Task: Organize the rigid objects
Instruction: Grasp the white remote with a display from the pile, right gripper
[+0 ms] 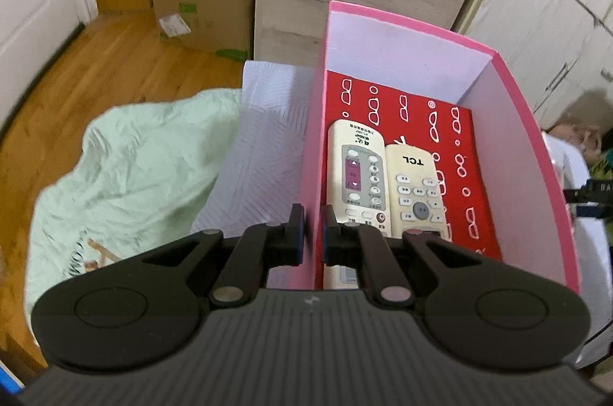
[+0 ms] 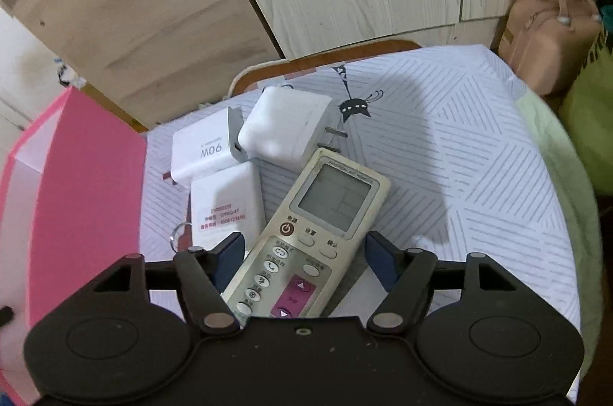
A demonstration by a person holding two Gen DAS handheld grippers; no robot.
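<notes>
Clamping the pink box wall at 12 o'clock, left gripper pinched tight. Right gripper wide apart, straddling a remote on the bedsheet, pads clear.

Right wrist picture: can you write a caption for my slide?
Open right gripper straddles a remote on the bedsheet, beside three chargers and a pink box.
</notes>
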